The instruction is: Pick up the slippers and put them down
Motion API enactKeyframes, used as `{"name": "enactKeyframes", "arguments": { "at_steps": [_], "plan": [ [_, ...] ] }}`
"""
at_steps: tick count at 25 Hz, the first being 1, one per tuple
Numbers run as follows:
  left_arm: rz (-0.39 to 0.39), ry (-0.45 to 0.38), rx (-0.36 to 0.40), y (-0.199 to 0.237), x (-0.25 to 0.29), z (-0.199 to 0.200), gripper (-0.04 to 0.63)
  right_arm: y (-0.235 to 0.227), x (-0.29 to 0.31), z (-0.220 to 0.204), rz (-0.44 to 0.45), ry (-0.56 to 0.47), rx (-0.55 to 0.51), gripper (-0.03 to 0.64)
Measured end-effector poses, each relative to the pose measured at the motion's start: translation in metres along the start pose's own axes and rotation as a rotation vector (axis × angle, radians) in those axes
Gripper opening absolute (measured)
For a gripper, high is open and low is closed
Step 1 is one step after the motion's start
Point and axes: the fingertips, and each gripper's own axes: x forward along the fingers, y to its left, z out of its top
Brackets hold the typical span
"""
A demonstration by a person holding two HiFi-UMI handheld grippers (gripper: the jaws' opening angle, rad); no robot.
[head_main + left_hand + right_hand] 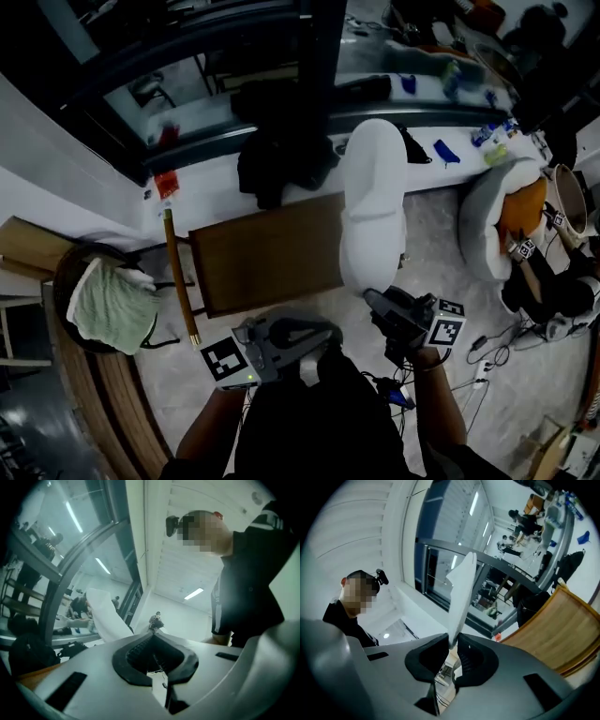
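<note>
1. The right gripper (453,643) is clenched on the white slipper (461,590). Its pads pinch a thin edge, and the slipper rises up and away from the fingertips.
2. In the head view the slipper stretches long beyond the right fingertips, above the pale floor (441,248).
3. The left gripper (153,631) has its jaws drawn together at the tips, with nothing seen between the pads.
4. The slipper stands just beyond those left fingertips, to their left in the left gripper view. I cannot tell whether it touches them.
5. A brown wooden board (267,253) lies farther out than both sets of fingertips, just beside the slipper.
6. A green towel (112,309) sits on a round stool (70,272), well apart from the left fingertips on their outer side.
</note>
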Motion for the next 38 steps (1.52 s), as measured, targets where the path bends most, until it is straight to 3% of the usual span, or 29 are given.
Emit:
{"name": "enactKeyframes", "arguments": {
  "at_steps": [4,9,14,22,38],
  "plan": [
    [0.131,-0.002,-0.038,0.041,0.000,-0.039,0.011,-0.053,-0.011,-0.028,-0.042,0.029,0.084,0.063],
    [0.213,0.127,-0.042,0.077,0.007,-0.109,0.011,-0.115,-0.026,-0.070,-0.104,0.067,0.167,0.063],
    [0.188,0.146,-0.095,0.078,0.026,-0.154,0.011,-0.159,-0.041,-0.096,-0.133,0.079,0.207,0.063],
    [0.126,0.203,-0.113,0.072,0.050,-0.208,0.012,-0.222,-0.057,-0.112,-0.180,0.074,0.290,0.063],
    [0.122,0.213,-0.141,0.093,0.058,-0.239,0.011,-0.261,-0.067,-0.134,-0.232,0.053,0.415,0.064]
  ]
}}
